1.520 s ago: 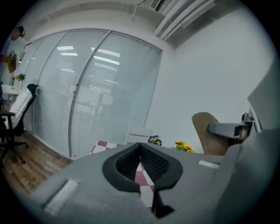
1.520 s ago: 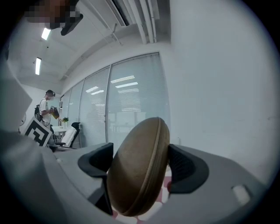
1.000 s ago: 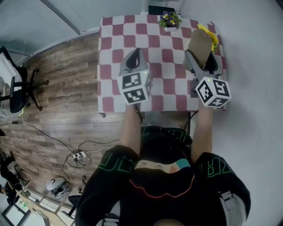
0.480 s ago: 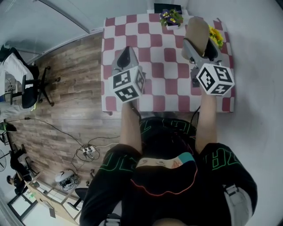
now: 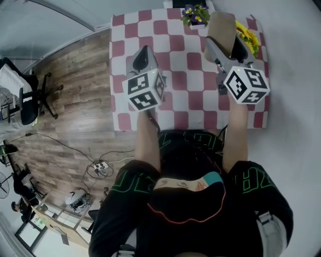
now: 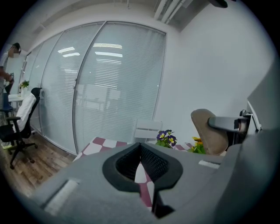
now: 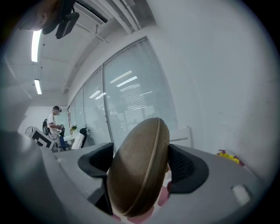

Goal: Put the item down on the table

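Note:
A brown oval case [image 5: 222, 27] stands on edge between the jaws of my right gripper [image 5: 226, 49], which is shut on it above the far right part of the red-and-white checked table [image 5: 175, 50]. In the right gripper view the case [image 7: 140, 170] fills the gap between the black pads [image 7: 186, 168]. My left gripper [image 5: 144, 52] hovers over the table's left half, shut with nothing in it; its pads [image 6: 151, 162] meet at the tip. The left gripper view also catches the case [image 6: 209, 133] to its right.
A pot of purple flowers [image 5: 194, 14] and a bunch of yellow flowers [image 5: 249, 34] sit at the table's far edge, close to the case. A white chair [image 6: 148, 130] stands behind the table. An office chair [image 5: 27, 95] and cables [image 5: 100, 168] are on the wooden floor to the left.
Both grippers have shifted a little farther over the table. The right one still holds the case, now nearer the flowers. The left stays shut.

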`<state>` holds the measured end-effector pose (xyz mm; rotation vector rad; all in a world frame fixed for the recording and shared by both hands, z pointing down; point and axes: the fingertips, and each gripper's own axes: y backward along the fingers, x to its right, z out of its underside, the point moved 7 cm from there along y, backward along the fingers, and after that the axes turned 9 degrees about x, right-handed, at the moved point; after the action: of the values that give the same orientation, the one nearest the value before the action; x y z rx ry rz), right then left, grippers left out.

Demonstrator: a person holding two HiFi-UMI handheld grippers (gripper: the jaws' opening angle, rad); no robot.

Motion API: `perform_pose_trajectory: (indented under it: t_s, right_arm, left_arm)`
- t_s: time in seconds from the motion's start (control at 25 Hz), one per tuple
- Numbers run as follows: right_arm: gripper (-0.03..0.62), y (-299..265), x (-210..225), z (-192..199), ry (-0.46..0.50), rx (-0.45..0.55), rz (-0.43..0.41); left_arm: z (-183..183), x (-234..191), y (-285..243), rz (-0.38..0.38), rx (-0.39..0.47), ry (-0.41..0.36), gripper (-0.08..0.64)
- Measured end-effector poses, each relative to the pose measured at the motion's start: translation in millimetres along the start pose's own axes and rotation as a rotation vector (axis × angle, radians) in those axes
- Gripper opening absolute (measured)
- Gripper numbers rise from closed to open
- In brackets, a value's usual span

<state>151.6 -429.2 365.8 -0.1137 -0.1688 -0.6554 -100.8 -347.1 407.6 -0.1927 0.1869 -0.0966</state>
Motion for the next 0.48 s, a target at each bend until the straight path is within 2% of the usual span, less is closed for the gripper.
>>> perform_pose_trajectory:
  t_s: [0.48]
  right_arm:
    - [0.396, -68.2, -19.0, 39.5, -0.007, -0.136, -0.083]
  left_arm:
    - [23.3, -29.5, -41.2, -0.014, -0.083, 0.051, 0.009]
